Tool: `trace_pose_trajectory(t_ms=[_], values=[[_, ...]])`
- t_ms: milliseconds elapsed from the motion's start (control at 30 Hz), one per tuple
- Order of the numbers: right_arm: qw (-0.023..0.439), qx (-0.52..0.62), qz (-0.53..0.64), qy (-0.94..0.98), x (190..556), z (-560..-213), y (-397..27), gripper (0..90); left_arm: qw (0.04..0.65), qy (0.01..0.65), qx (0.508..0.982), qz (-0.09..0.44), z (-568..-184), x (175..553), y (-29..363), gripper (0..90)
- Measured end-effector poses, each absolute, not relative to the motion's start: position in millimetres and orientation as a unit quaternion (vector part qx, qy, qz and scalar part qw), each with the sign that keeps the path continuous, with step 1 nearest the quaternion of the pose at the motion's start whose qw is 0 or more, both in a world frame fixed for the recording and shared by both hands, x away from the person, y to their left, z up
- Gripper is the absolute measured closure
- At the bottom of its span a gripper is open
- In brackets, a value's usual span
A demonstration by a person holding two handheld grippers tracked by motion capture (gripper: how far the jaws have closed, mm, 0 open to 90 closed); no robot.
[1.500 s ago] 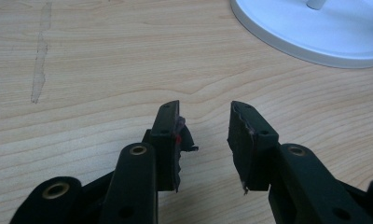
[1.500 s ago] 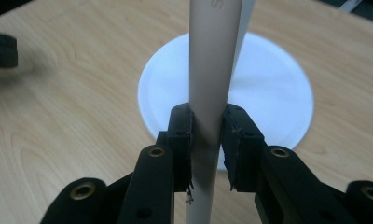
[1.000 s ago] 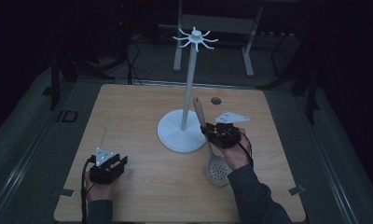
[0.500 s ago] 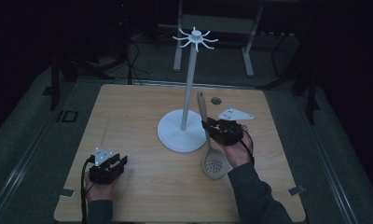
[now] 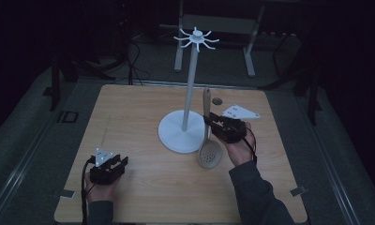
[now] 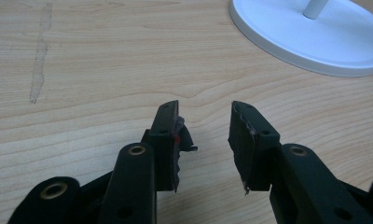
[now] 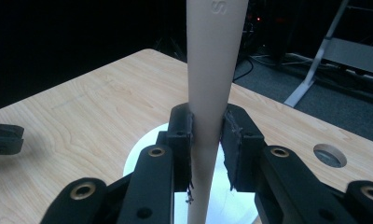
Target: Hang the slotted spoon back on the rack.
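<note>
The table carries a white hook stand just left of the right gripper, whose 2 jaws clamp the handle of a beige slotted spoon. The right gripper view shows that grip close up, with the spoon's bowl cut off. The left gripper has its jaws apart and empty over bare wood, with the stand's base ahead of them to the right.

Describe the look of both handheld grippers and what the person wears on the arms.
Both the left gripper and the right gripper are black, with two jaws, brass-coloured pivot rivets and worn dark pads. Each carries a grey three-cornered plate with small dots and trails a black cable. The person's sleeves are dark grey.
</note>
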State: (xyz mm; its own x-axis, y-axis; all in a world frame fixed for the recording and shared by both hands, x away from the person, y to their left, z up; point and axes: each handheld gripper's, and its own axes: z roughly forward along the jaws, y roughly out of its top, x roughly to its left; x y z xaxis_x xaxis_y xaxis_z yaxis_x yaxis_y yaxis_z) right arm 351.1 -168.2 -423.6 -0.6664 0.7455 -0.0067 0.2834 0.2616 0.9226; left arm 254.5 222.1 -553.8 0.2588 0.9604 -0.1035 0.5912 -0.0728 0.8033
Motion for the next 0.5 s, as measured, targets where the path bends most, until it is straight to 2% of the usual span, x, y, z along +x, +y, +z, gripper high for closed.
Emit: trace_pose_trajectory(t_ms=[500], values=[[0.245,0.334,0.516,0.75,352.3,-418.9,-166.9,74.3,0.389,0.562,0.689,0.24,-553.1,253.9,223.7,63.4]])
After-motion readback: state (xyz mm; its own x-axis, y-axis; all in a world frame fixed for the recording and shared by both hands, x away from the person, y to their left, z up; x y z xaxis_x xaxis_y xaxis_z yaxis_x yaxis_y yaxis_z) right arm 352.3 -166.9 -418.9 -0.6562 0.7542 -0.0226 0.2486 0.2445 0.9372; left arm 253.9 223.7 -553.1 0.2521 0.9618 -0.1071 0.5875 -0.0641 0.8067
